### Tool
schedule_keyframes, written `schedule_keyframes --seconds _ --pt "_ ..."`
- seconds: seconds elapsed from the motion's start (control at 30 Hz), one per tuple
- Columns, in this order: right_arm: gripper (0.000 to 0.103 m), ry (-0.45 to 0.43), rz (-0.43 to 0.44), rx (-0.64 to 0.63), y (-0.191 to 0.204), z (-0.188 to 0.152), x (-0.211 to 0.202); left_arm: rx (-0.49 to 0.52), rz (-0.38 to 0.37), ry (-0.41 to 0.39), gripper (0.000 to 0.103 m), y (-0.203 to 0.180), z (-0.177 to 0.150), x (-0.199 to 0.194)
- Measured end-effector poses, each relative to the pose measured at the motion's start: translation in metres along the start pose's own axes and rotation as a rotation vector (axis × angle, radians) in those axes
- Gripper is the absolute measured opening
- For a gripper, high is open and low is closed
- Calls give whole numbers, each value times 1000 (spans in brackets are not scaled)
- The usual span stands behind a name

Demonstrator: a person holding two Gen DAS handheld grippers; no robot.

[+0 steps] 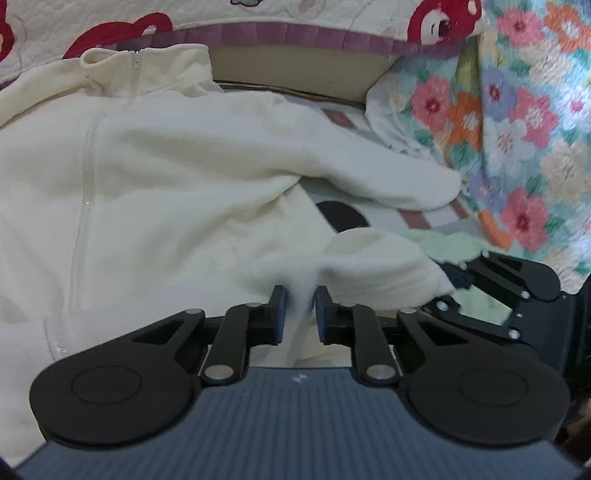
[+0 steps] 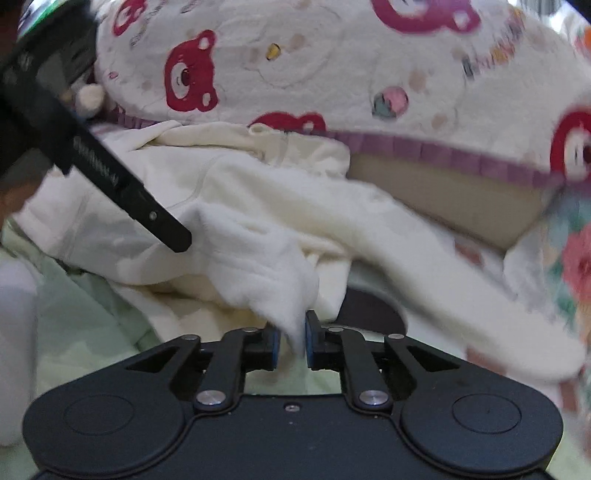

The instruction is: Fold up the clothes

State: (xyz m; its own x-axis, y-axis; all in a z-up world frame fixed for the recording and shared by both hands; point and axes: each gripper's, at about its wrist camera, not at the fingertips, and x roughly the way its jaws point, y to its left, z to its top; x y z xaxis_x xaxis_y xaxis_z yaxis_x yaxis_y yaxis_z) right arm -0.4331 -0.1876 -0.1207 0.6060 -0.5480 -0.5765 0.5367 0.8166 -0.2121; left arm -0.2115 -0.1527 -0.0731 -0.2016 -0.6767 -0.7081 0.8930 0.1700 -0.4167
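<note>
On the bed, just this side of the bear-print quilt, lies the cream fleece jacket: front up, zip running toward its collar, collar end touching the quilt's purple ruffle edge. One sleeve stretches out flat away from the quilt's corner, toward the floral blanket.

Left gripper is nearly closed, blue pads pinching a fold of the jacket's lower edge. Right gripper is likewise nearly closed on a bunched wad of the same fleece. Both hold points sit at the jacket end far from the quilt; the two grippers are near each other, each showing in the other's view.

Surface under the jacket: pale green sheet, plus a patterned patch with a dark round shape beside the sleeve. Tan headboard panel shows just below the quilt's ruffle. Floral blanket is heaped beside the quilt. Right view is motion-blurred.
</note>
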Motion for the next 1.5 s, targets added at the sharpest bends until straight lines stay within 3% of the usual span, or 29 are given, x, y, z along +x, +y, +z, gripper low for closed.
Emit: schedule_keyframes --seconds 0.1,0.13,0.17,0.23,0.3,0.33,0.47,0.57,0.67,0.73,0.83,0.93,1.0,1.03,1.13,1.2,1.27,1.37,1.5 --pt "20 -67 -39 -52 2 11 -4 15 -36 -15 15 -4 1 -5" --pt "17 -82 -9 -44 0 17 -7 23 -43 -19 15 -6 1 -6" --pt "5 -95 15 -41 -1 24 -11 31 -49 -22 15 -8 0 -7" --pt "6 -100 31 -58 -4 37 -14 57 -39 -40 17 -14 -2 -12" --pt "5 -92 53 -38 -13 49 -9 93 4 -64 28 -20 -7 -19" --pt "5 -90 61 -17 -19 56 -7 115 29 -73 41 -24 -9 -23" --pt "5 -106 126 190 -50 76 -2 234 177 -105 42 -36 -31 -46" --pt "5 -141 197 318 -62 81 -4 187 227 -154 46 -31 -44 -61" --pt "5 -170 220 347 -59 80 -8 174 355 -284 48 -35 -45 -69" --pt "5 -185 218 376 -55 78 -11 189 337 -337 48 -39 -41 -73" --pt "5 -229 181 381 -50 82 -25 206 286 -308 54 -44 -34 -62" --pt "5 -269 164 326 -45 94 -37 290 557 -287 54 -52 -33 -39" --pt "4 -285 112 283 -42 100 -43 327 796 -258 54 -45 -34 -28" --pt "4 -288 80 265 -42 100 -45 298 853 -237 54 -33 -35 -30" --pt "3 -275 -78 170 -40 99 -49 149 880 -196 56 13 -44 -54" --pt "3 -270 -140 143 -43 99 -53 69 895 -164 63 42 -51 -70" --pt "2 -269 -148 177 -53 99 -56 4 888 -155 75 64 -59 -89" --pt "2 -265 -131 233 -66 96 -52 -54 860 -191 85 79 -62 -114" --pt "2 -224 -125 274 -78 91 -33 -75 816 -208 87 88 -58 -128"
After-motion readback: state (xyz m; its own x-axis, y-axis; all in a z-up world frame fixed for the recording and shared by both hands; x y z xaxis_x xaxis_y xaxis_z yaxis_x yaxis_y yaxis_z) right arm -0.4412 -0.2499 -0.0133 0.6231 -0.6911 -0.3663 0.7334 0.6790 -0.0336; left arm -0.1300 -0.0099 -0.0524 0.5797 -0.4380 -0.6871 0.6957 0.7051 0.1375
